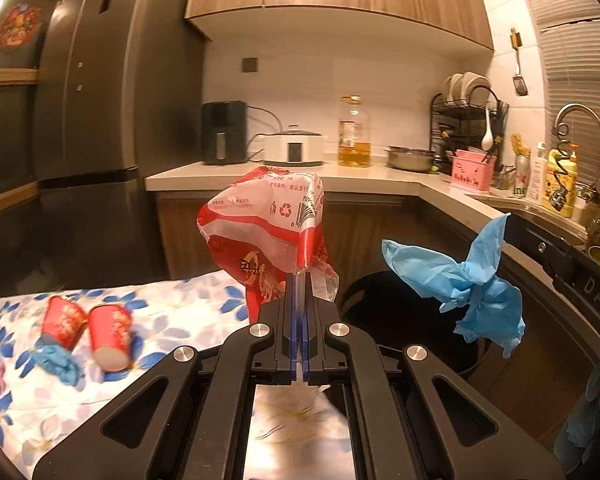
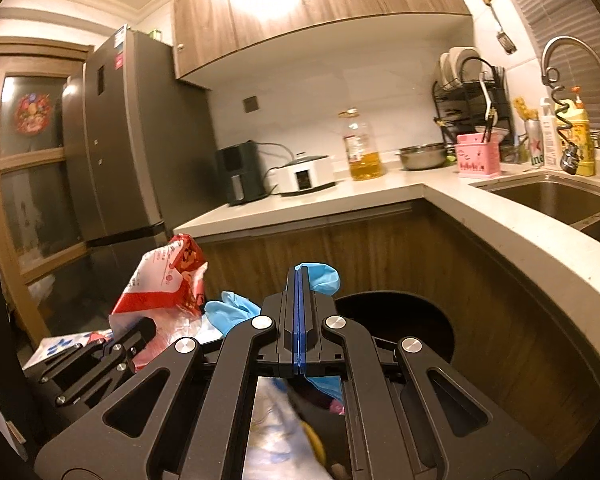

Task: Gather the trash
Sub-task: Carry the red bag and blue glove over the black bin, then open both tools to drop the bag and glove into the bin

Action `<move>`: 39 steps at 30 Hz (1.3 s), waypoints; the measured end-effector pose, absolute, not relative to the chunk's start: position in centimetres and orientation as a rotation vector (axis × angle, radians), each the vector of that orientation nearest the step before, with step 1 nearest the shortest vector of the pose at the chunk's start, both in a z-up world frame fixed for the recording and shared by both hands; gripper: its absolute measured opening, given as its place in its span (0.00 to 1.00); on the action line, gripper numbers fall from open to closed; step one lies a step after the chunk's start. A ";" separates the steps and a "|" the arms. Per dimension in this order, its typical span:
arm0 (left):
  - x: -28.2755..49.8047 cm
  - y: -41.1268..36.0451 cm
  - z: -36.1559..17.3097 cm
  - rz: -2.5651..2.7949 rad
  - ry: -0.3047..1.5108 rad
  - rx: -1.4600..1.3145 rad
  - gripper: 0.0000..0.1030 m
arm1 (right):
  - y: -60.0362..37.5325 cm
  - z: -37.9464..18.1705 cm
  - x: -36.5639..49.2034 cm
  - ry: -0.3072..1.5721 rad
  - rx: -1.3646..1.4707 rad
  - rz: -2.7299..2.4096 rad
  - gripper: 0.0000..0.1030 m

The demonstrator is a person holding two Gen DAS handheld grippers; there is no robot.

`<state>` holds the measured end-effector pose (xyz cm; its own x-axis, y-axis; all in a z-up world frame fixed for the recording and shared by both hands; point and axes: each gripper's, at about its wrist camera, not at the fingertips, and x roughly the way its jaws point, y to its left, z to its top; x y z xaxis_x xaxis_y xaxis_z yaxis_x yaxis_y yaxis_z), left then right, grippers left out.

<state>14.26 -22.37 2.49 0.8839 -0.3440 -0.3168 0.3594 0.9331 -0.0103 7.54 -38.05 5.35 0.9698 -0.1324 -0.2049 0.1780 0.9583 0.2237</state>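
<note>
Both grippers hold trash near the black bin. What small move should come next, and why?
Probably carry both forward until they hang over the bin. The left gripper is shut on the red wrapper, the right gripper on the blue glove, and both pieces seem short of the opening.

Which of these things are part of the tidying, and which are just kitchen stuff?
Part of the job: red wrapper, blue glove, black bin, two red cups.
Just lying about: oil bottle, dish rack, fridge.

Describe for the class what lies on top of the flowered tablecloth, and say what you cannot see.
On the flowered tablecloth lie two red paper cups on their sides, a crumpled blue glove touching the left one. The left claw covers the cloth's near right part.
</note>
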 end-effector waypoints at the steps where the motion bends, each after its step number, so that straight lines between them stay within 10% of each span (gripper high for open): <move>1: 14.4 -22.9 2.5 -0.375 0.320 0.051 0.01 | -38.6 5.4 7.7 0.189 0.247 -0.166 0.00; 39: 18.5 -32.8 0.4 -0.611 0.367 0.115 0.01 | -45.1 3.8 12.0 0.258 0.282 -0.235 0.00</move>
<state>18.55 -32.82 0.35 0.7568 -0.5393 -0.3694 0.5798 0.8148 -0.0018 12.02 -45.15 3.78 0.9399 -0.1918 -0.2824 0.2633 0.9338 0.2423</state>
